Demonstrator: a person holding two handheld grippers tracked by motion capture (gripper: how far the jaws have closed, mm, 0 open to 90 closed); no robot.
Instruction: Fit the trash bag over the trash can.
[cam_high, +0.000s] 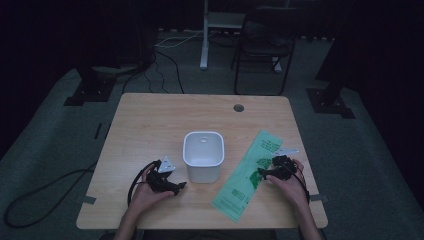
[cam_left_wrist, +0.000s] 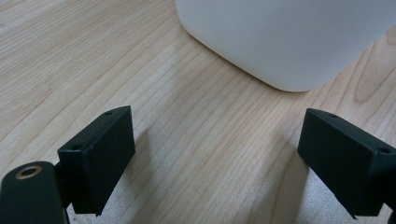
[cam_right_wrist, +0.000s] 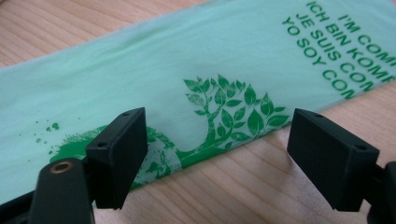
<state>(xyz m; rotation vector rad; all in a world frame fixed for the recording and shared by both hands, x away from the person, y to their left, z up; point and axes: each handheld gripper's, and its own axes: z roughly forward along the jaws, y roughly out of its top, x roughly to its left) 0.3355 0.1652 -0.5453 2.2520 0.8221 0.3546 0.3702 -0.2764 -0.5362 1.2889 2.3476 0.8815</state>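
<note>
A white square bin (cam_high: 203, 155) with rounded corners stands in the middle of the wooden table (cam_high: 150, 120). To its right a flat green compostable bag (cam_high: 248, 173) with a tree print lies lengthwise. My left gripper (cam_high: 181, 187) rests open on the table just left of the bin, whose lower corner (cam_left_wrist: 289, 42) sits beyond the jaws. My right gripper (cam_high: 261, 174) is open over the bag's right edge, jaws wide apart above the tree print (cam_right_wrist: 224, 116), nothing held.
A round cable hole (cam_high: 238, 107) sits near the table's far edge. Behind the table stand a black chair (cam_high: 262, 45) and a white post (cam_high: 204, 35). A cable (cam_high: 35, 200) trails over the floor at the left.
</note>
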